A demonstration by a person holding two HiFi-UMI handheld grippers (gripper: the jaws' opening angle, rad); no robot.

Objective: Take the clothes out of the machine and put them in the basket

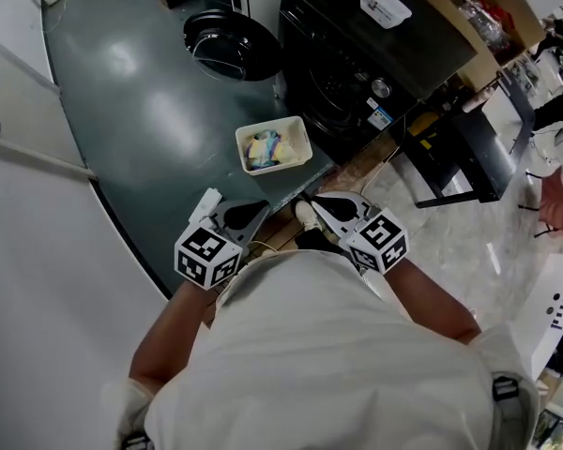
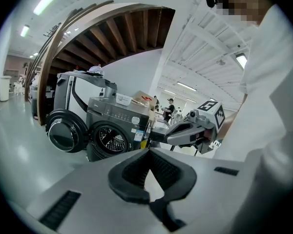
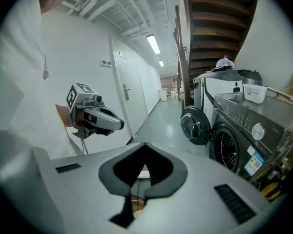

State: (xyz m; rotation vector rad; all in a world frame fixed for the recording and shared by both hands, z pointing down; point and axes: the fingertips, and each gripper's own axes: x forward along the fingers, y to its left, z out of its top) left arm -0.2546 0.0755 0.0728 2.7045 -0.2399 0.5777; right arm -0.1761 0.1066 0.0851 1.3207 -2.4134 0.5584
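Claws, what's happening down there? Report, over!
Left claw shut, empty; right claw shut, empty. Clothes in basket. Washer door open. Nothing in the way.

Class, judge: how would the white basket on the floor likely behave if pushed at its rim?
The basket looks thin-walled and holds only a few clothes, so it is probably light. On the glossy floor it would likely slide rather than tip. The clothes look soft and would probably shift.

nothing legible; the sticker (image 1: 380, 118) on the washing machine (image 1: 342, 87) is too small to read.
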